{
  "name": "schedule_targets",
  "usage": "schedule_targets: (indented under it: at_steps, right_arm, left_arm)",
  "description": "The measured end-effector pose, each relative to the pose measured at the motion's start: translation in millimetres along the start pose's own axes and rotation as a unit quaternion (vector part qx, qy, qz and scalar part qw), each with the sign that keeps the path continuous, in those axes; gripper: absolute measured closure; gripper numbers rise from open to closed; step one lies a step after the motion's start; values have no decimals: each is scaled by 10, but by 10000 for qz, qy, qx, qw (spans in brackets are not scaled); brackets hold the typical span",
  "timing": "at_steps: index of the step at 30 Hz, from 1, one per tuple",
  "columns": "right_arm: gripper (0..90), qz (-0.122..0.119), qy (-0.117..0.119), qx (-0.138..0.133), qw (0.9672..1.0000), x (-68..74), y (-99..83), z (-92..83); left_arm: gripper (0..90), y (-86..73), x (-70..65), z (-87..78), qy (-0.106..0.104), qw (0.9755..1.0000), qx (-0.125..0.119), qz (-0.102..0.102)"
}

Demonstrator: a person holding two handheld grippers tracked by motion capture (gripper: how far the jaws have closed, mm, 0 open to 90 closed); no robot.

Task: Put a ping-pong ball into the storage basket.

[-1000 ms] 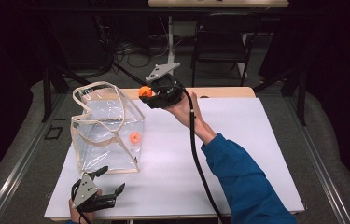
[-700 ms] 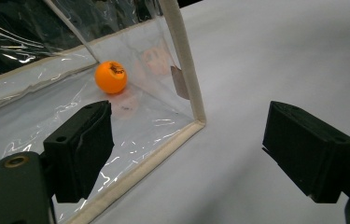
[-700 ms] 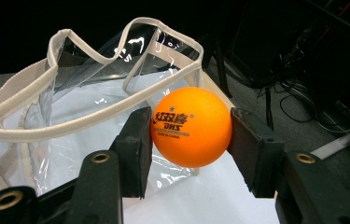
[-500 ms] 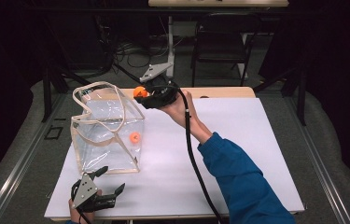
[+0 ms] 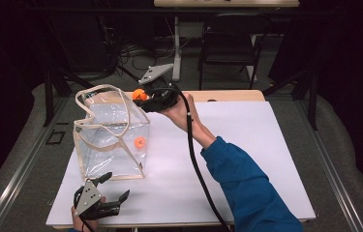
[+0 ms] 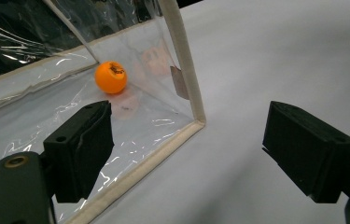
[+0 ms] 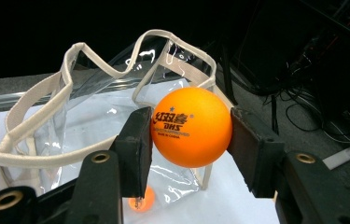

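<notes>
My right gripper [image 7: 191, 133] clamps an orange table-tennis ball [image 7: 191, 127] between its two black pads, one pad pressed on each side of the ball, the printed logo facing the camera. In the high view, I hold that gripper [image 5: 143, 99] raised at the far right rim of a clear plastic tote bag [image 5: 109, 140] with cream webbing trim, so the held ball [image 5: 139, 94] hangs just beside the bag's open top, above the white table [image 5: 266, 159]. A second orange ball [image 5: 140, 142] lies inside the bag on its bottom, near the right-hand wall; the left gripper view shows that ball [image 6: 110, 77] through the clear plastic, close to the bag's trimmed corner. My left gripper [image 5: 113, 195] sits low at the near edge of the table, just in front of the bag's near corner, its jaws spread wide with nothing between them but bare tabletop and the bag's bottom seam. A black cable [image 5: 193, 159] trails from the right gripper along my blue sleeve [image 5: 247, 183].
</notes>
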State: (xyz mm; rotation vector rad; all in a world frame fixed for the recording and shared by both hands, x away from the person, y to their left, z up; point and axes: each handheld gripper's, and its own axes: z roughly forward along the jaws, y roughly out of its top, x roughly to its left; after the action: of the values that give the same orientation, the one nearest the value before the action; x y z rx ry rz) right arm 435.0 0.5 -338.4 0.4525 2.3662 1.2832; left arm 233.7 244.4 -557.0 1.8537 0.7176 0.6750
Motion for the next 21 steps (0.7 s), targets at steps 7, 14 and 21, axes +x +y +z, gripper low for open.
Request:
schedule_targets:
  at_steps: [7,14,21]
  right_arm:
    - [505,-31,43,-6,10000,37,46,34]
    - [505,-45,103,-17,9999,65,87,81]
    - [505,-78,179,-16,9998,105,120,134]
  left_arm:
    - [160,0,3,-1,-5,10000,1,14]
    - [160,0,4,-2,0,10000,-6,9]
    - [160,-1,-2,-4,10,10000,-22,-34]
